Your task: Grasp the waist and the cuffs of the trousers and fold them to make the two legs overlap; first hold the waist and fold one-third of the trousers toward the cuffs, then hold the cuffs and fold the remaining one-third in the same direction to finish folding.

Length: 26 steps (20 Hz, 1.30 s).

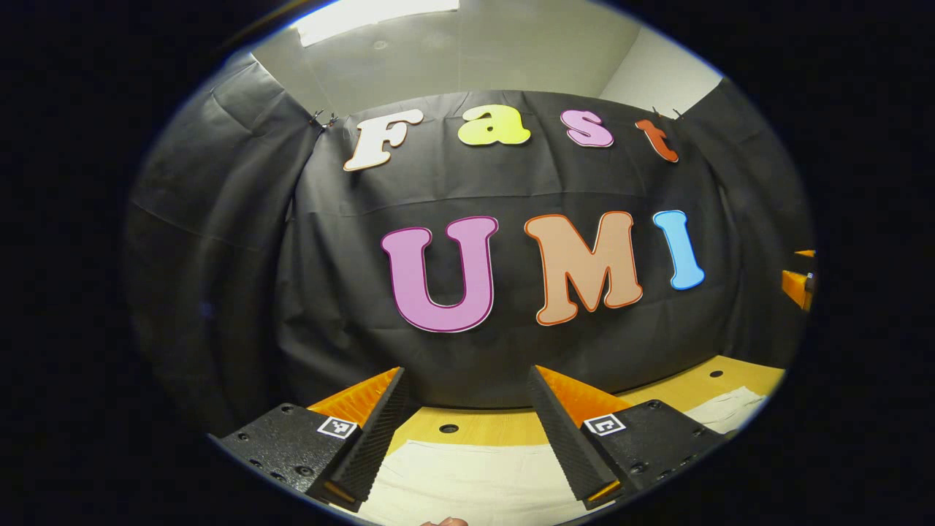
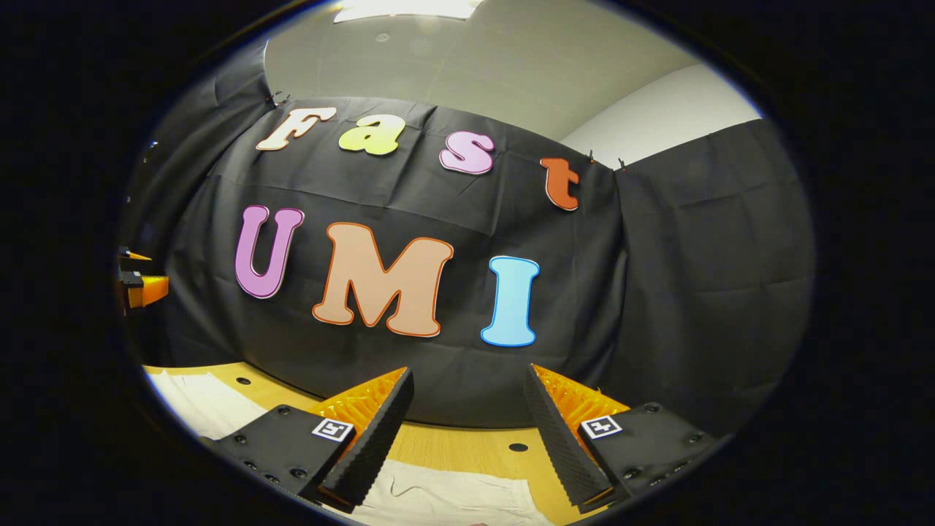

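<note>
Fingers of the left gripper (image 1: 467, 391) are standing spread apart at the bottom of the left gripper view, with a wide gap between the 2 ribbed inner faces, and nothing is being held between them. One finger (image 1: 376, 438) is rising from the lower left and the other from the lower right, both leaning a little outward. Below and between them the trousers (image 1: 467, 482), a pale cream cloth, are lying flat on the wooden table (image 1: 482, 427). Another part of the same pale cloth is showing at the lower right edge of the frame. I cannot tell if the fingertips are touching the cloth. The table has small round dark holes, 1 just above the cloth between the fingers. Behind the table the black cloth wall (image 1: 350, 307) is filling the middle of the frame, and at the far right edge a small piece of the other gripper is appearing.

In the right gripper view, the right gripper (image 2: 467, 387) is also holding its 2 fingers wide apart, empty. One finger (image 2: 372, 446) is coming up from the lower left. The trousers (image 2: 453, 500) are lying under the gap at the bottom, slightly wrinkled, and another pale part is lying at the lower left. The wooden table (image 2: 453, 446) is showing between fingers and wall.
</note>
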Available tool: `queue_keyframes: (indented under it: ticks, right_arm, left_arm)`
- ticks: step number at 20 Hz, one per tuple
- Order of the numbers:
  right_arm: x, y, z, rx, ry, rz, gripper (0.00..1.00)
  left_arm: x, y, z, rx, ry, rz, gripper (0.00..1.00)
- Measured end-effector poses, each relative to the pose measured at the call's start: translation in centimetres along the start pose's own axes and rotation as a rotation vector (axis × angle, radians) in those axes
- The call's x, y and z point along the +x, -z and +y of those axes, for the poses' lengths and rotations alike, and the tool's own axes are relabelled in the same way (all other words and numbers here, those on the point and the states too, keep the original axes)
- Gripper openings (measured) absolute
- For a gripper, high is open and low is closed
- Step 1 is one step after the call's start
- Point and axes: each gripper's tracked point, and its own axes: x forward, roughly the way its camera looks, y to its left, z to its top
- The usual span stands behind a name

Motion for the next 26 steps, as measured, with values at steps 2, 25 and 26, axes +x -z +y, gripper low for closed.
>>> queue_keyframes:
  ticks: [2, 25, 26]
  right_arm:
    - [-0.1, 0.6, -0.6, -0.035, -0.006, 0.006, 0.97]
    - [-7.9, 13.8, -2.6, -0.626, -0.331, 0.225, 0.97]
    - [-8.4, 14.4, -2.0, -0.653, -0.362, 0.234, 0.97]
  left_arm:
    - [0.1, 0.1, 0.1, 0.002, -0.003, 0.001, 0.96]
    - [0.4, 1.2, -1.0, 0.033, 0.000, 0.030, 0.96]
    - [0.4, 1.2, -1.0, 0.032, -0.001, 0.033, 0.96]
